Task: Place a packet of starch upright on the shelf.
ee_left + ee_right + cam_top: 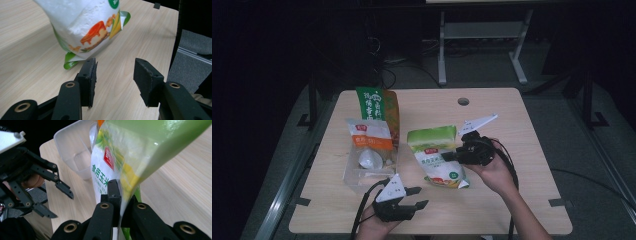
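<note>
Here right gripper [451,156] clamped on green-white bag [437,155], lifting edge; left gripper [418,197] level, apart, empty.

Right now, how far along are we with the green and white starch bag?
Done: the right tool is shut on the edge of the green and white starch bag, lifting it partly off the table. In hand: the left tool waits open just short of the bag's lower corner. Left: the clear plastic container holds two other pouches; this bag is still outside it.
</note>
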Motion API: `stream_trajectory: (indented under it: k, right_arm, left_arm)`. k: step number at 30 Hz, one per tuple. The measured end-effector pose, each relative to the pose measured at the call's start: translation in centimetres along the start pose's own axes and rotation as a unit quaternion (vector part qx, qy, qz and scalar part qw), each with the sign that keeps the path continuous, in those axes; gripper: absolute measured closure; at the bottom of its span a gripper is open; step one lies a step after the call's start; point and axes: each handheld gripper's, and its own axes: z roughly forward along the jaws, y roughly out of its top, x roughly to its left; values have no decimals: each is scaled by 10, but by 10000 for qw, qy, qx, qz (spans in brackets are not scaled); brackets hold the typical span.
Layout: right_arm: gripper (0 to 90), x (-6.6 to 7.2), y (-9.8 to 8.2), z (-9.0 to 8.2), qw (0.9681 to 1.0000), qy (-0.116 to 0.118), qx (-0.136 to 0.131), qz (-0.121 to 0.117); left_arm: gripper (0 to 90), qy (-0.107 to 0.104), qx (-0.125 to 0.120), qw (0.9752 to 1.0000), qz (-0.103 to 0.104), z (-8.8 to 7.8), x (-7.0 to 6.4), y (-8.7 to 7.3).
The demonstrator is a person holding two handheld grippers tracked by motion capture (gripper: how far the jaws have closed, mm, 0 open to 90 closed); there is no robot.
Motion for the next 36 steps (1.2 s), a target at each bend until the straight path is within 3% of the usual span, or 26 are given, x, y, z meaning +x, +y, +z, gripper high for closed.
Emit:
stream_trajectory:
  k: [16, 26, 36]
  right_arm:
    - [900, 5, 28, 5, 9998, 125, -88, -90]
    - [900, 13, 46, 7, 9996, 212, -107, -178]
    - [900, 19, 62, 11, 9990, 307, -134, -294]
  left_arm:
    - [503, -203, 87, 9996, 189, 4, -11, -2]
    - [500, -234, 118, 9990, 375, 7, -17, -3]
    - [491, -259, 132, 9987, 411, 9, -20, -5]
